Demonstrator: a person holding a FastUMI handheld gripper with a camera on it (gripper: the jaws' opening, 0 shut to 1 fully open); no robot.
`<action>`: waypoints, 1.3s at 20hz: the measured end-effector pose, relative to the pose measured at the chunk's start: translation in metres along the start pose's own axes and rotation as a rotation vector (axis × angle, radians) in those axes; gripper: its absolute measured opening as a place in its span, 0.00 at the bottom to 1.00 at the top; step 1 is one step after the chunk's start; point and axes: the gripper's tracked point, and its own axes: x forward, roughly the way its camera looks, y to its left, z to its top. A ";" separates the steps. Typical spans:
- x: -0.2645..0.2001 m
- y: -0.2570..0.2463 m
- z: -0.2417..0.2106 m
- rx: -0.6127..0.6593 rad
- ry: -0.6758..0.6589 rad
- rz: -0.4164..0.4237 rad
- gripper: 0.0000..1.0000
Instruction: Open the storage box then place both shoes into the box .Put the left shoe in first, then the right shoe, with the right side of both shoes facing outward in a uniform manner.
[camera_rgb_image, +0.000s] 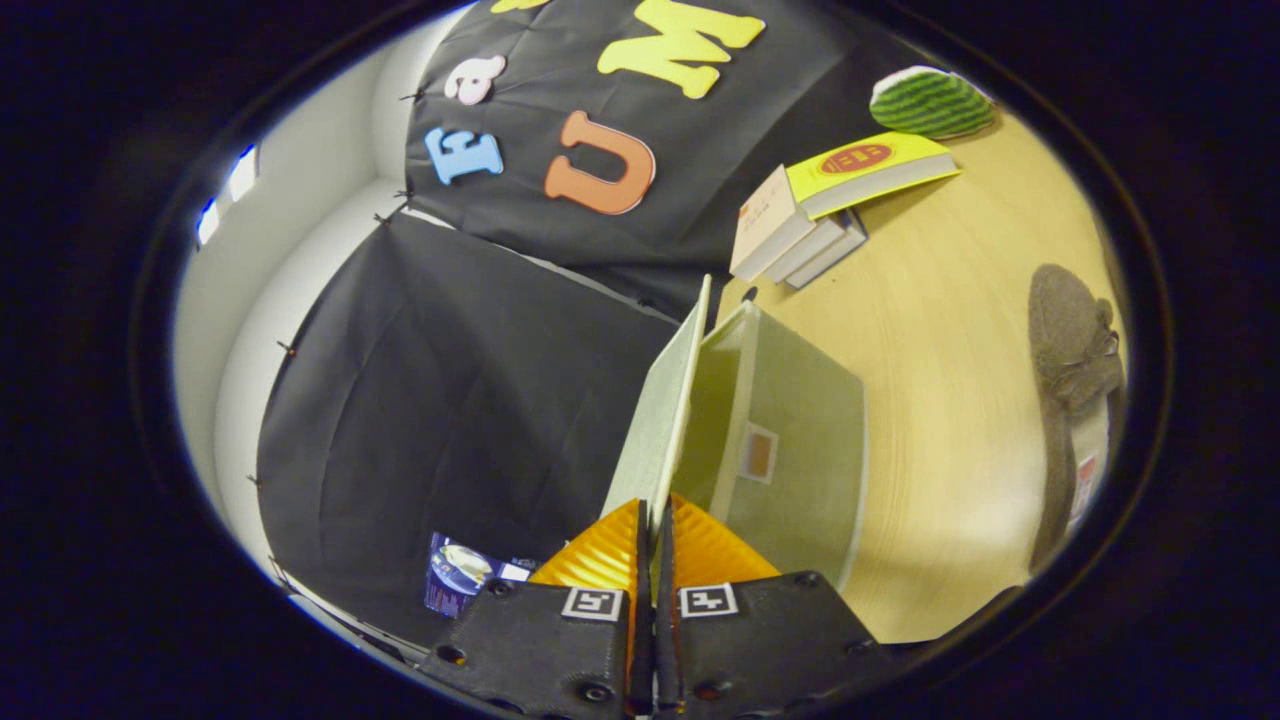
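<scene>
My gripper (652, 520) is rolled sideways, so the wooden table (950, 330) stands to the right of the fingers. Both fingers are shut on the edge of the storage box's pale green lid (662, 400), which runs straight ahead from between them. The lid is lifted away from the pale green fabric box (800, 440); a gap shows the inside. The box carries a small brown label patch. A grey shoe (1075, 370) lies on the table well beyond the box, to the right. I see one shoe.
A stack of books (830, 205), a yellow one on top, lies on the table beyond the box. A green striped plush (930, 100) sits behind them. A blue printed packet (462, 572) lies left of the fingers by the black cloth wall (450, 400).
</scene>
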 end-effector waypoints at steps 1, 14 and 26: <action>0.001 0.014 0.003 -0.005 -0.008 0.016 0.07; 0.082 0.143 -0.020 -0.398 0.029 -0.057 0.10; 0.114 0.175 -0.042 -0.698 0.028 -0.092 0.82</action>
